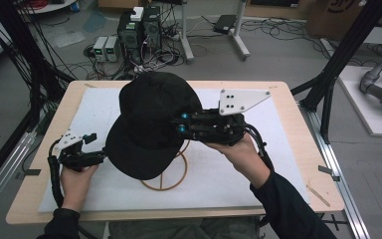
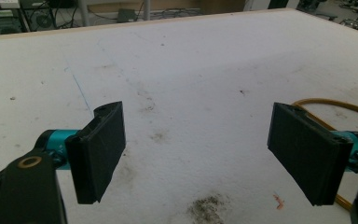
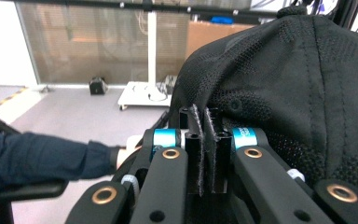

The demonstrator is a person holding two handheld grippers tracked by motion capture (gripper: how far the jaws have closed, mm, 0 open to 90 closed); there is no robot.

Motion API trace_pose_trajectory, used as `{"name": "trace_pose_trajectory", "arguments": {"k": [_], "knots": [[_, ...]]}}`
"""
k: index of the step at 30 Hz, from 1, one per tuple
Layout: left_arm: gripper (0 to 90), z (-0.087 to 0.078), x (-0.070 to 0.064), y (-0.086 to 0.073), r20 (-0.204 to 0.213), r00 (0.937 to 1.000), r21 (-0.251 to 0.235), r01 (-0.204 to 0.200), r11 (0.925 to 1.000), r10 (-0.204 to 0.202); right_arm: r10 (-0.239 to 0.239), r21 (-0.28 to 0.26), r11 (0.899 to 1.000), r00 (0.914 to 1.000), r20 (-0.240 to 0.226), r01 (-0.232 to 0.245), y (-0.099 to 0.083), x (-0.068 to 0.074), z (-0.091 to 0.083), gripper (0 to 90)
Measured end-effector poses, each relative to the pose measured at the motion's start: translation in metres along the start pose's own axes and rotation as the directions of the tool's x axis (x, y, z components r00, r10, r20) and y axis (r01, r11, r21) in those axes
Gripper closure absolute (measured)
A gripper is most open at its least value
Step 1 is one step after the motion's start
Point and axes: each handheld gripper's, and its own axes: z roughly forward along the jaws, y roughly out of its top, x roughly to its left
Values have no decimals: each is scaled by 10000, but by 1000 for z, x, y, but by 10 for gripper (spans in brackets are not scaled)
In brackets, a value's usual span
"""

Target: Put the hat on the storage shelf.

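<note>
A black baseball cap (image 1: 149, 119) hangs above the middle of the table, brim towards the near left. My right gripper (image 1: 180, 123) holds it from the right, shut on the fabric at the cap's edge. In the right gripper view the jaws (image 3: 204, 140) are pressed together on the mesh cloth of the cap (image 3: 298, 84). Below the cap a tan wire ring stand (image 1: 171, 175) rests on the white mat (image 1: 219, 174). My left gripper (image 1: 97, 155) sits low at the brim's left edge. It stands open (image 2: 196, 135) over bare mat, with part of the ring (image 2: 326, 103) to its right.
The white mat covers a wooden table (image 1: 298, 144). Black frame posts (image 1: 338, 59) rise at both sides. Computers and tangled cables (image 1: 139, 35) lie on the floor beyond the far edge. A person's dark sleeve (image 3: 37, 158) shows in the right gripper view.
</note>
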Motion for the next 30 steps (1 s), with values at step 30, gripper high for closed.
{"name": "trace_pose_trajectory", "arguments": {"k": [30], "knots": [[192,2,0,-2,31,10000,121,2,9999,-2,-166,1530,9880,9994,-291,209,-43,3,10,799]]}}
